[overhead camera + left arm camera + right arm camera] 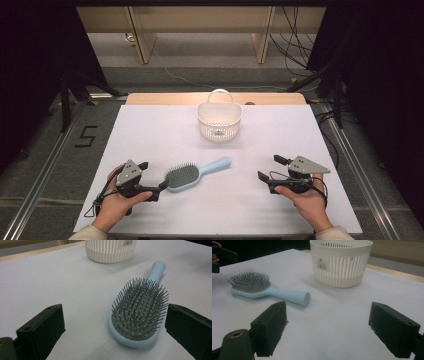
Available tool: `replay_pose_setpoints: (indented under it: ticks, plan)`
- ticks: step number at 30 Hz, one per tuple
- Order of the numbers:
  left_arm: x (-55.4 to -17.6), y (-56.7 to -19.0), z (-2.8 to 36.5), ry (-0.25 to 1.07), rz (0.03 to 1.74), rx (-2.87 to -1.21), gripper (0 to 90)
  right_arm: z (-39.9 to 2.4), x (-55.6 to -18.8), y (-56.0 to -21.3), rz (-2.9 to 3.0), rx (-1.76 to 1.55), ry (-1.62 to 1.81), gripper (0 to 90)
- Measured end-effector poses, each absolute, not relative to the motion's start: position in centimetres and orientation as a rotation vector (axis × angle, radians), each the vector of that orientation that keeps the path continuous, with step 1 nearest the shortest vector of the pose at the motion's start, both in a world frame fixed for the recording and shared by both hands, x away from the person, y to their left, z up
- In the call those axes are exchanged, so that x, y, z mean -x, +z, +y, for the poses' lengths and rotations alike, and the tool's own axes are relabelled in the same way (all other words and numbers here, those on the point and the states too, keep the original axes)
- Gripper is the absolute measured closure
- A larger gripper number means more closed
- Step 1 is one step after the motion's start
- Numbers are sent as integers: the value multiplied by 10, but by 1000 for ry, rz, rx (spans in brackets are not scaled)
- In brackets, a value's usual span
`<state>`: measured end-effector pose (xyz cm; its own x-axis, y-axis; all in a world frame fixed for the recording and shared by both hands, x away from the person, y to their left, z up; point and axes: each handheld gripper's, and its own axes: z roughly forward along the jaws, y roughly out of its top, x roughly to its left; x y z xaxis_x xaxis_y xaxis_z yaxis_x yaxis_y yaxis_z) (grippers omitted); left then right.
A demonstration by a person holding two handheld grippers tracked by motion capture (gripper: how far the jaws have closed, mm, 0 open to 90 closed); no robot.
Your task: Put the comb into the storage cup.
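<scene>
- There, on the white table [150,130], a light-blue hairbrush [192,175] lay bristles up, its handle angled away toward the right and its rounded head nearest the person's left side.
- The left gripper [155,176] rested low on the table in the person's left hand [116,206], and its jaws stood wide apart.
- In the left gripper view, the brush head [138,315] sat between those two black jaws, closer to the right-hand one; neither pad pressed on it, though whether that nearer jaw grazed the bristles could not be told.
- The right gripper [268,168] was held in the right hand [307,200] well apart from the brush, jaws likewise spread wide with nothing between them.
- A white slatted basket [219,120] with a loop handle stood farther back near the middle of the table, well beyond the brush; the right gripper view showed a small label [322,264] on its wall.
</scene>
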<state>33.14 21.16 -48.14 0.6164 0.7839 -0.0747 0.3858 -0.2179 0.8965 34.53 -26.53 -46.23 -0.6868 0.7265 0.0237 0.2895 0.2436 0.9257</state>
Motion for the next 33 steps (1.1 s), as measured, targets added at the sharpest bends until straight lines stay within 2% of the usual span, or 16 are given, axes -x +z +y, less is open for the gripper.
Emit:
replay_pose_setpoints:
  ticks: [11,14,18,25,27,29,33]
  plan:
    - [-331,-481,212,496,942,-1824,31,-265,-345,-463,2108,-923,1433,160]
    - [-331,-480,211,504,938,-1810,72,-264,-346,-463,2107,-920,1435,160]
    - [-330,-473,210,526,931,-1765,239,-264,-347,-463,2112,-923,1436,160]
    - [-331,-461,199,516,945,-1721,729,-264,-348,-464,2112,-922,1440,160]
    - [-336,-456,189,485,971,-1729,833,-263,-348,-464,2112,-920,1441,160]
    - [-341,-454,180,469,986,-1750,892,-263,-348,-464,2114,-923,1438,160]
    - [-352,-450,158,445,1000,-1798,898,-264,-348,-464,2109,-923,1443,160]
